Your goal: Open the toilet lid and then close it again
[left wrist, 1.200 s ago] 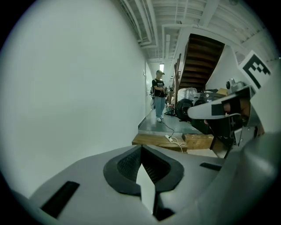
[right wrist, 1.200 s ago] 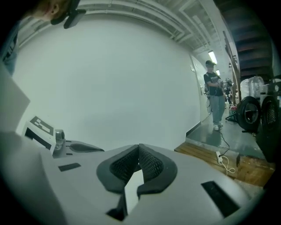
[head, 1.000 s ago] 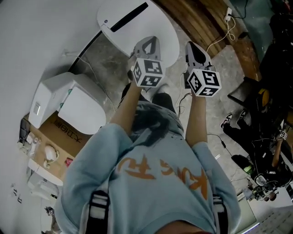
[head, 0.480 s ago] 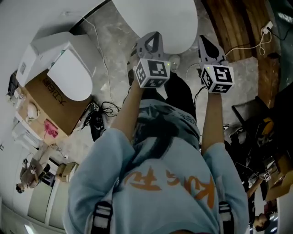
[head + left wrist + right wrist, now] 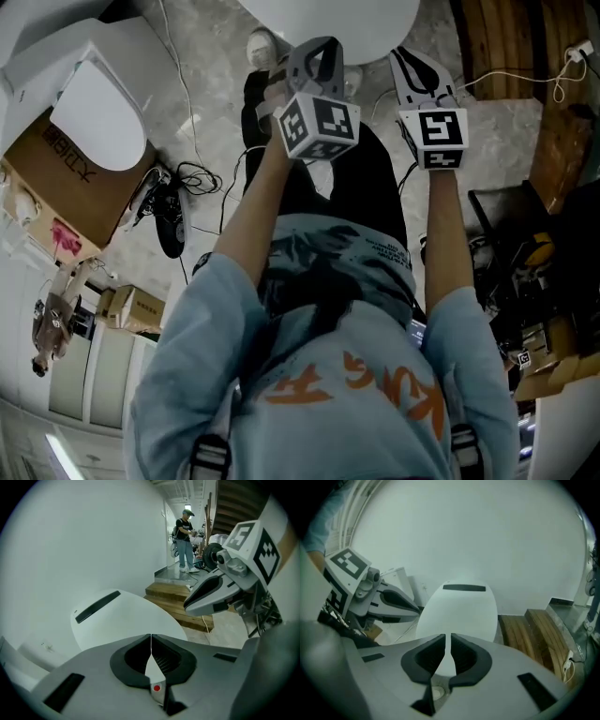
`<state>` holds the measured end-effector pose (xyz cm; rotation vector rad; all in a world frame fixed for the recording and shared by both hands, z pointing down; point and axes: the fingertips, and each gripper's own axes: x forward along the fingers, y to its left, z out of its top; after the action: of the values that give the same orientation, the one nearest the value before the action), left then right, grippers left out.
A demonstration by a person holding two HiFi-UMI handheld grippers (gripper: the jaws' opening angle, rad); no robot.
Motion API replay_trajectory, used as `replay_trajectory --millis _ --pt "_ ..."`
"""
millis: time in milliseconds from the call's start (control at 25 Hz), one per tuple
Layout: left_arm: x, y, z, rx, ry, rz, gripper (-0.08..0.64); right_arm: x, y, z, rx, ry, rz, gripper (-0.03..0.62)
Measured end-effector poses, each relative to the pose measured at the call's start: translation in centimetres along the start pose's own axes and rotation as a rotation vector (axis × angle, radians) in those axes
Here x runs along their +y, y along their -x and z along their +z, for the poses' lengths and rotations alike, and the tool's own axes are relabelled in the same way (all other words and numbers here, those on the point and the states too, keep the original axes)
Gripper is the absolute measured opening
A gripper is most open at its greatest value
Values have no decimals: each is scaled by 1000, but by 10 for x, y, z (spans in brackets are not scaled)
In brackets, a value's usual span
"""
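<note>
Floor [image 5: 211, 159], toilet lid [image 5: 461, 611] beyond left tongs [image 5: 151, 637], empty right tongs [image 5: 448, 637] just parting

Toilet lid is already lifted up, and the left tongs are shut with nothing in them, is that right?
Not quite. The toilet lid is down, lying flat and closed, as the right gripper view shows. The left tongs are indeed shut with nothing in them.

Test lab/wkshop w/ loose toilets [image 5: 98, 117], cardbd box [image 5: 56, 178], floor cables [image 5: 183, 178], wood steps [image 5: 506, 47]
</note>
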<state>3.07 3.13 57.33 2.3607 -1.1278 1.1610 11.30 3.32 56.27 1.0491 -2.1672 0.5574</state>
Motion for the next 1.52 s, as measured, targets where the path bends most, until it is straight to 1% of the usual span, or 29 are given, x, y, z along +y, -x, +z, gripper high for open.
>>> replay_trajectory --millis 120,200,280,360,440,520,560,640,720,760,880,1000,1080,1120,1240,1360,1440,1520 --pt "-16 -13 -23 32 -69 -37 28 6 -24 -33 57 104 36 83" --pt "-17 -20 -43 73 -93 -45 34 9 -38 -53 86 182 68 114" --pt "-15 -28 -63 115 -106 -49 86 13 -49 -74 128 270 108 175" --pt "-15 -38 -79 140 -137 -51 128 19 -60 -91 164 388 150 232" --pt "-17 -46 -91 154 -203 -48 186 26 -71 -103 187 531 176 269" --pt "-23 -52 -99 162 -282 -45 258 31 -79 -114 202 676 187 337" --pt "-27 -55 -102 165 -309 -44 287 34 -83 -118 204 739 191 365" --pt "-35 -60 -107 173 -340 -45 319 38 -92 -128 205 838 201 413" --pt "-43 -65 -111 178 -359 -51 333 37 -102 -139 220 908 203 433" --pt "-46 -68 -113 181 -357 -54 336 36 -107 -143 226 937 195 439" --pt "-53 -72 -121 194 -308 -67 342 31 -120 -149 206 1018 155 457" --pt "-53 -74 -124 197 -331 -57 344 26 -123 -148 188 1089 116 457" --pt "-55 -74 -124 198 -352 -54 344 24 -124 -148 199 1132 89 455" --pt "-58 -75 -125 199 -361 -56 344 24 -124 -147 207 1145 79 443" --pt "-63 -79 -124 202 -396 -62 344 24 -126 -145 238 1156 64 443" --pt "-66 -82 -123 208 -443 -53 345 23 -125 -143 283 1148 59 430" --pt "-65 -82 -122 213 -472 -37 348 22 -123 -142 305 1137 61 426" --pt "-59 -79 -123 228 -475 1 350 23 -117 -138 310 1120 60 425"
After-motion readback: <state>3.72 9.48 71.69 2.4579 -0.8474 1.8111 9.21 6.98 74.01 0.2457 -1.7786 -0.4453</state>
